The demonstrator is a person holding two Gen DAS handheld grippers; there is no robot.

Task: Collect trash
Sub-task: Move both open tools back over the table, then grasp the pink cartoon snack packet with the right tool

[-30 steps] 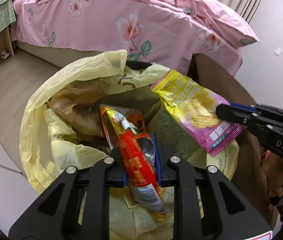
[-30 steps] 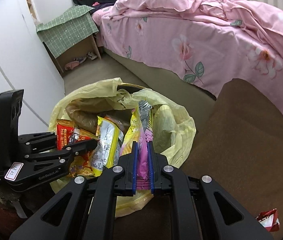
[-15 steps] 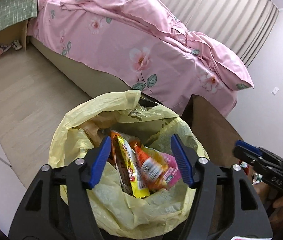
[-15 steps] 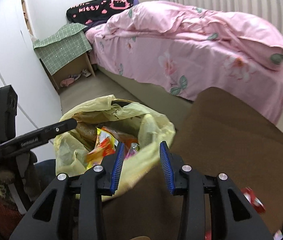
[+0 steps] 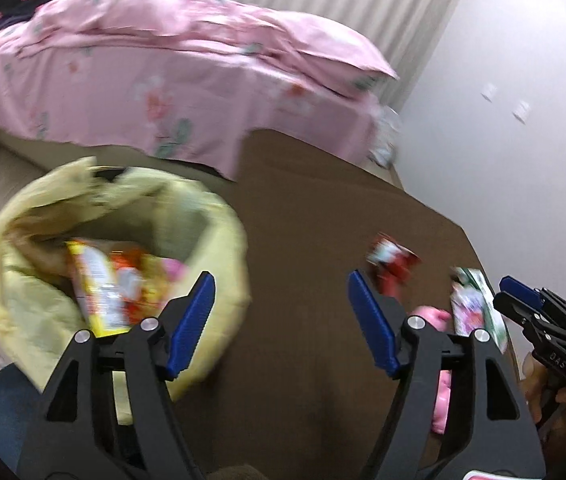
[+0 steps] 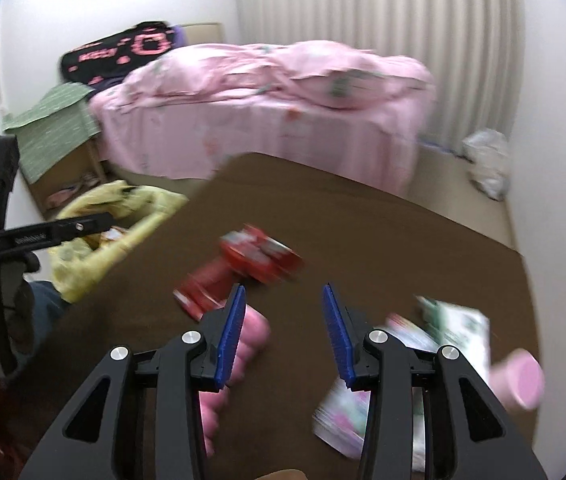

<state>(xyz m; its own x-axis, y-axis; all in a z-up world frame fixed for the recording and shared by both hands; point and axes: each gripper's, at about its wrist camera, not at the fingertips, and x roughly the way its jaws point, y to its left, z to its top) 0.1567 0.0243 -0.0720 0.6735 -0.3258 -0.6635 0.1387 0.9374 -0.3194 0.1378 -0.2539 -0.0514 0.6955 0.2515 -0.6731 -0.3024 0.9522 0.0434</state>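
Observation:
The yellow trash bag [image 5: 211,232] stands left of the brown table [image 5: 303,208] and holds several snack wrappers [image 5: 103,284]. My left gripper [image 5: 279,280] hovers over the table edge beside the bag; its jaws are opening and nothing is between them. My right gripper [image 6: 283,290] hangs above the table, jaws opening too, also with nothing in them. On the table lie a red wrapper [image 6: 259,256], a pink soft thing [image 6: 253,332], a green-white packet [image 6: 455,328] and a pink cup-like item [image 6: 519,376]. In the left wrist view the red wrapper [image 5: 393,264] lies just past my right-hand finger.
A bed with a pink floral cover [image 6: 267,112] runs behind the table and bag. A small stand under a green cloth [image 6: 51,128] is at the back left. A white bag [image 6: 487,160] lies on the floor by the curtain. Both views are motion-blurred.
Both grippers let go of their snack wrappers, which now lie in the bag. Both jaws opened wide, and both hands swung right, away from the bag and over the table.

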